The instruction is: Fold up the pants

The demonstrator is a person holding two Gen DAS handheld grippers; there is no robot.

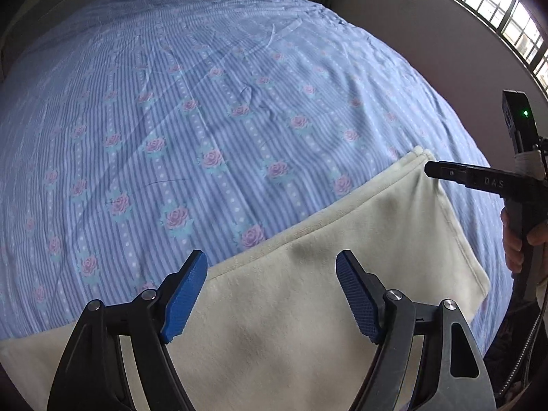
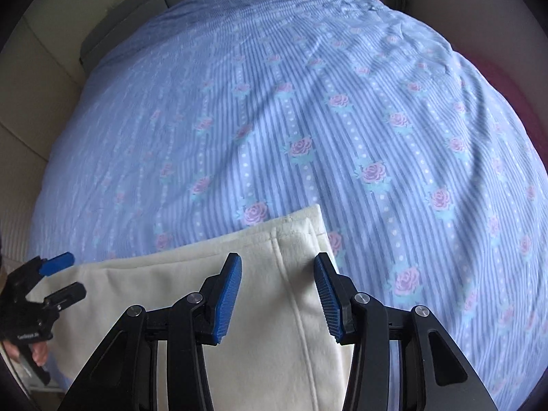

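Observation:
Cream fleece pants (image 1: 308,294) lie flat on the near part of a bed, and also show in the right wrist view (image 2: 274,294) with a seam running down them. My left gripper (image 1: 272,291) is open and empty, hovering above the cloth. My right gripper (image 2: 278,291) is open and empty above the pants' far right corner (image 2: 308,219). The right gripper shows in the left wrist view (image 1: 445,173) at the right, near the pants' corner. The left gripper shows in the right wrist view (image 2: 60,275) at the far left, open.
The bed carries a blue striped sheet with pink roses (image 1: 205,102), also in the right wrist view (image 2: 342,120). A wall and barred window (image 1: 496,7) stand at the right. A headboard and pale wall (image 2: 34,85) lie left of the bed.

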